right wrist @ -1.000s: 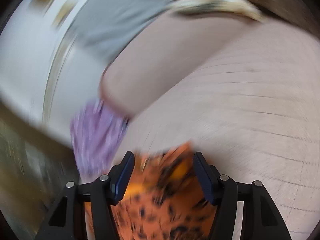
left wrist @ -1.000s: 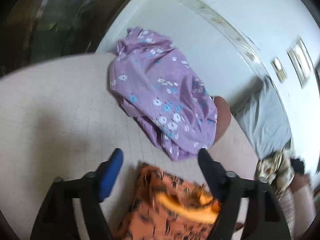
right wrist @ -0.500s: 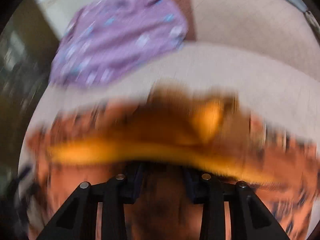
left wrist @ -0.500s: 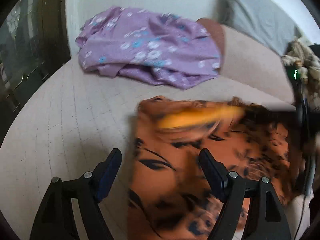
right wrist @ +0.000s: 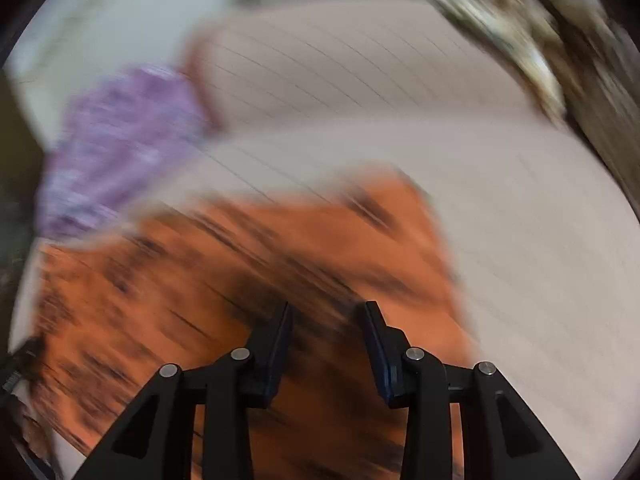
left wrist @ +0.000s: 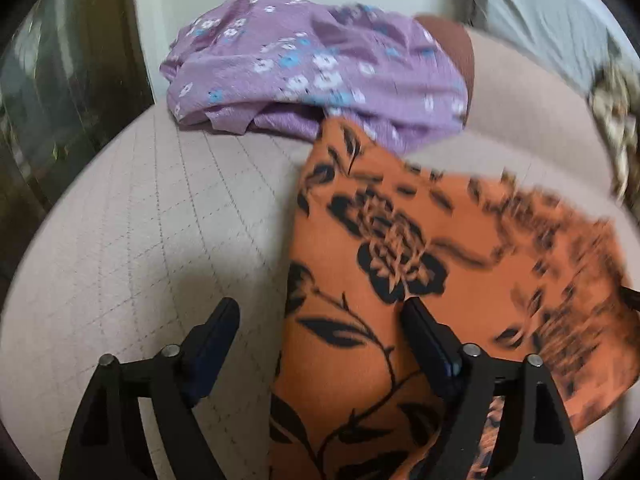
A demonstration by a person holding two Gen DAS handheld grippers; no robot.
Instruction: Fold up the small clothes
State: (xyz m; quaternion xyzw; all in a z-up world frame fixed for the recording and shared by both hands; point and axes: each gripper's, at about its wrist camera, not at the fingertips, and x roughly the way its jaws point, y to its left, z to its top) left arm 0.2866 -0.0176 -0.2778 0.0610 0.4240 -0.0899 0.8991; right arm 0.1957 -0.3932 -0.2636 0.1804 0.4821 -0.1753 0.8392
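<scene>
Left tool: jaws wide apart, gripping nothing. Its right finger sits over the orange floral cloth; its left finger is over bare quilted surface. Can't tell if the right finger touches the fabric.

Right tool: jaws parted with a clear gap, nothing clamped between them. The orange cloth fills the view under and ahead of it. That view is heavily motion-blurred, so contact can't be judged.

Orange cloth: black flower-and-leaf print, spread on the beige quilted surface, running from the bottom edge of the left view up and to the right. Its far corner overlaps the near edge of the purple floral garment. Right side of the cloth is blurred in the left view.

Purple garment: crumpled heap with white and blue flowers at the far end of the quilted surface, draped partly against a brown-edged cushion. Also visible as a purple smear in the right view.

A grey fabric lies at the far right, behind the cushion. No containers in view; all clothes lie loose on the surface.
</scene>
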